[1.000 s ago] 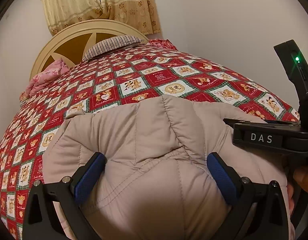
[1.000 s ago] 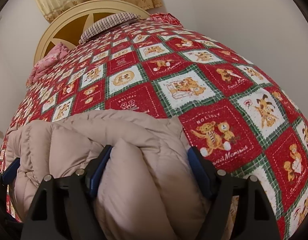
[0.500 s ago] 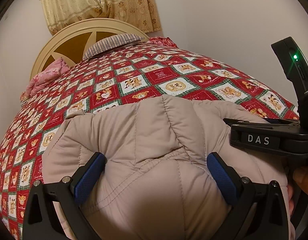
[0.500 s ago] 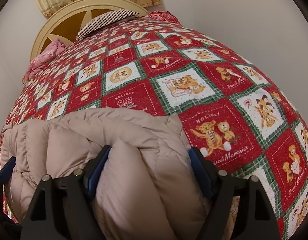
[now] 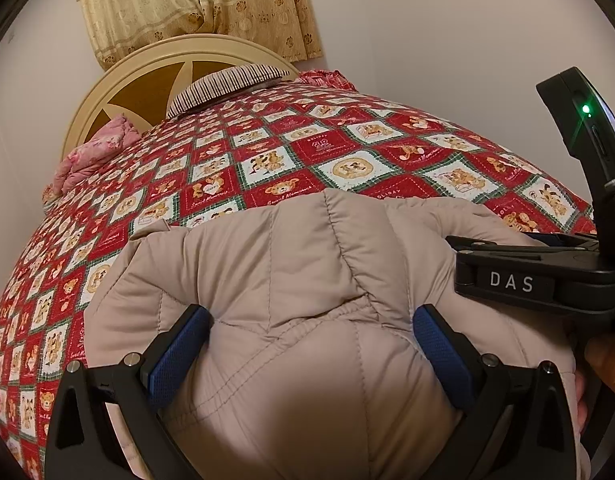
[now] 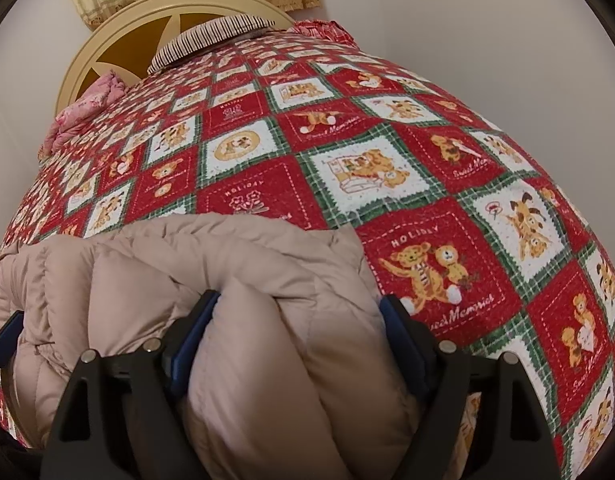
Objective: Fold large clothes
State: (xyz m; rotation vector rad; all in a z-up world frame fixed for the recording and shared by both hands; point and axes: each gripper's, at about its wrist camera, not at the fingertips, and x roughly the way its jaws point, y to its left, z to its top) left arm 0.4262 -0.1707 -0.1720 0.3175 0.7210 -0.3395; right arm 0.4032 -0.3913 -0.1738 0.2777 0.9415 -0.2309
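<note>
A beige quilted puffer jacket (image 5: 291, 272) lies bunched and folded at the near end of the bed. My left gripper (image 5: 311, 340) is shut on a thick fold of it, blue pads pressing into both sides. My right gripper (image 6: 299, 328) is shut on the jacket's (image 6: 235, 272) right end in the same way. The right gripper's black body (image 5: 539, 276), marked DAS, shows at the right of the left wrist view, beside the jacket. A blue pad of the left gripper (image 6: 3, 340) shows at the left edge of the right wrist view.
The bed carries a red, white and green teddy-bear quilt (image 5: 347, 152) (image 6: 427, 168). A striped pillow (image 5: 227, 84) and pink bedding (image 5: 95, 152) lie by the cream headboard (image 5: 147, 80). A white wall runs along the bed's right side. Yellow curtains (image 5: 195, 4) hang behind.
Both grippers keep their hold on the jacket. The views have tilted slightly so more of the quilt shows; the jacket has barely shifted.
</note>
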